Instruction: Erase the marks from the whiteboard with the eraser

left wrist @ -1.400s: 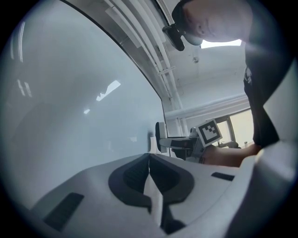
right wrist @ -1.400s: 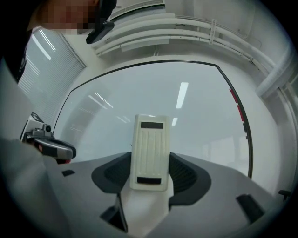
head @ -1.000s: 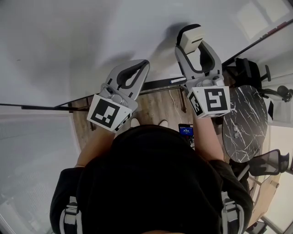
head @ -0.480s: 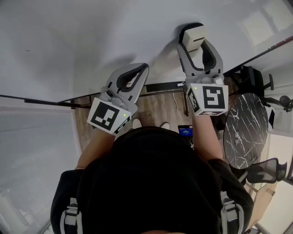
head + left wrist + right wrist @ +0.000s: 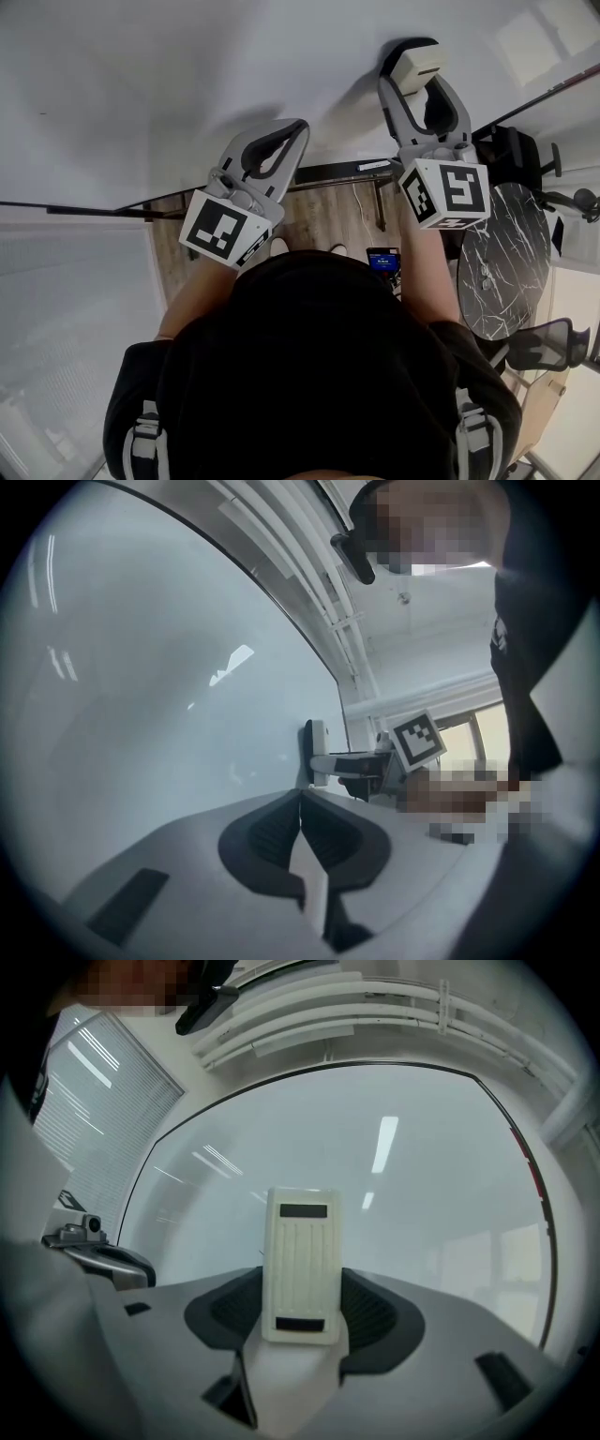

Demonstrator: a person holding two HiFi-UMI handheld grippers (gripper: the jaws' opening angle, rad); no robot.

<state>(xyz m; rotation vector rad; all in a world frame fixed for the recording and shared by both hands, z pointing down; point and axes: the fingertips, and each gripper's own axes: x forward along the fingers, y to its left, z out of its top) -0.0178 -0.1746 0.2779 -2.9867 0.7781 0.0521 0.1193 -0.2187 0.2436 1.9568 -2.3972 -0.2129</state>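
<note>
The whiteboard fills the top of the head view and looks white, apart from one tiny dark speck at far left. My right gripper is shut on a cream eraser, whose face is against the board. In the right gripper view the ribbed eraser stands upright between the jaws of that gripper, with the whiteboard behind it. My left gripper is shut and holds nothing, its tip close to the board's lower edge. From the left gripper the eraser shows edge-on against the board.
A black rail runs along the board's lower edge, with wood floor beneath. At right stand a round black marble table and office chairs. A small screen glows near the person's feet. Window blinds are at the left.
My right gripper has slid the eraser to the right and slightly up along the board. The left gripper has barely shifted and stays shut.
</note>
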